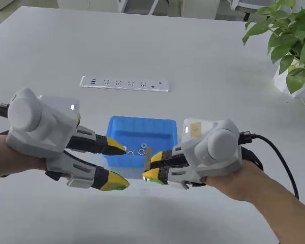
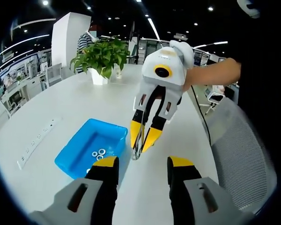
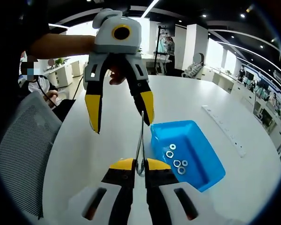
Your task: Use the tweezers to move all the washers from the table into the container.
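Fingertips of the right gripper were pinched narrow on the tweezers, low centre of the frame, while the left gripper stood wide open and empty. Washers lay inside the blue container, right of centre. Judged risk: the thin tweezers could have pivoted in the pinch, or struck the nearby left gripper, spilling a washer beside the rim.

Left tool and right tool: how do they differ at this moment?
The left tool has its jaws wide apart; the right tool has them closed. The left tool is empty; the right tool pinches the tweezers. Both have yellow-tipped jaws and face each other by the blue container.
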Motion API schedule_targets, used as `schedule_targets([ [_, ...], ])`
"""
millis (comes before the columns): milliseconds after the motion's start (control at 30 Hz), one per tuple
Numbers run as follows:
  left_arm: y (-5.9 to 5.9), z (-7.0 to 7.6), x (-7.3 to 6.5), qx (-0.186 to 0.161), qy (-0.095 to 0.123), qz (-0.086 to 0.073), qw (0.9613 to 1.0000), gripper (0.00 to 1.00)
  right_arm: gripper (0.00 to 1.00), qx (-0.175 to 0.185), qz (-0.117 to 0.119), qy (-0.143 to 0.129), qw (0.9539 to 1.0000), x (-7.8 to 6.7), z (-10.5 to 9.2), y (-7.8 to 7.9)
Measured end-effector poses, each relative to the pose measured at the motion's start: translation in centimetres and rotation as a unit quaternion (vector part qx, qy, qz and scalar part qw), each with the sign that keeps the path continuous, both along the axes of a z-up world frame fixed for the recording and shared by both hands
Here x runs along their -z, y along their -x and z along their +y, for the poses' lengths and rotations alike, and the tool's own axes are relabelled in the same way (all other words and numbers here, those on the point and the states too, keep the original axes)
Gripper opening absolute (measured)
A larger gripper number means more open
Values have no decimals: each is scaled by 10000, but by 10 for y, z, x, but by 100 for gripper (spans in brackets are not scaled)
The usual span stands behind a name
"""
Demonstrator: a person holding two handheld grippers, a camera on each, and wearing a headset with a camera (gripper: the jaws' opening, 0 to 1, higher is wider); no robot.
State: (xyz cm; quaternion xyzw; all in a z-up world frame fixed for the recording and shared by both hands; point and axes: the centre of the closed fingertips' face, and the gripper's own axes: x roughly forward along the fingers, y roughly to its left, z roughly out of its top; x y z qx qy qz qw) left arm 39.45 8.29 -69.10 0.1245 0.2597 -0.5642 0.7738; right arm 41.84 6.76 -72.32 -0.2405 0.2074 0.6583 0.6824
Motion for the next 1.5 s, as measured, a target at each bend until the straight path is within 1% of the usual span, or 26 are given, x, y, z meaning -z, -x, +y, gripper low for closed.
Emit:
schedule_targets([
  [67,-1,3,-4,-131,75,-10,9999,50,9,17,-30,-27,10000,-6,0,-4],
  [100,-2,4,-5,-191,112,-6,9998,53,9,29,-30,-46,10000,-9,0,-6],
  [200,-2,8,-11,-309,200,-101,9993,59,9,64,-70,-117,9999,-17,2,-13],
  [267,-2,11,-13,-418,263,-101,9987,63,9,63,-124,-150,9998,-21,3,-18],
  [333,-3,14,-14,-501,281,-146,9982,66,9,61,-173,-194,9996,-25,5,-23],
  [400,-3,18,-14,-611,300,-126,9976,70,9,29,-232,-225,9995,-28,7,-26],
  [467,-3,20,-15,-676,345,-141,9970,72,9,-2,-275,-253,9993,-31,8,-30],
  [500,-2,22,-15,-727,359,-137,9966,73,9,-29,-255,-344,9991,-33,11,-31],
  [533,-2,23,-16,-764,382,-132,9963,74,9,-40,-269,-337,9991,-34,12,-33],
  [567,-2,24,-16,-813,414,-128,9957,74,9,-90,-352,-292,9989,-33,12,-35],
  [633,0,28,-16,-881,420,-133,9951,76,9,-119,-359,-327,9988,-34,15,-38],
  [700,1,30,-16,-931,418,-124,9947,77,9,-139,-367,-335,9987,-33,16,-41],
  [833,4,36,-15,-1041,420,-118,9936,80,9,-309,-533,-343,9975,-29,20,-50],
  [900,4,37,-14,-1102,420,-80,9930,82,9,-352,-552,-322,9973,-26,22,-53],
  [933,5,38,-14,-1127,425,-95,9927,83,9,-374,-569,-311,9972,-24,24,-56],
  [1067,6,40,-16,-1226,489,-133,9912,89,9,-448,-577,-319,9968,-18,30,-63],
  [1167,6,42,-16,-1293,480,-158,9903,91,9,-487,-558,-361,9966,-15,35,-67],
  [1267,7,44,-16,-1356,515,-133,9893,93,9,-561,-609,-345,9960,-11,39,-70],
  [1300,8,45,-16,-1383,519,-127,9889,95,9,-581,-582,-348,9960,-8,41,-71],
  [1367,8,45,-15,-1441,526,-104,9881,99,9,-620,-608,-337,9957,-5,43,-72],
  [1433,9,46,-16,-1475,554,-83,9875,99,9,-659,-604,-321,9955,-1,45,-74],
  [1500,9,47,-16,-1488,563,-105,9872,99,9,-719,-592,-306,9952,4,46,-74],
])
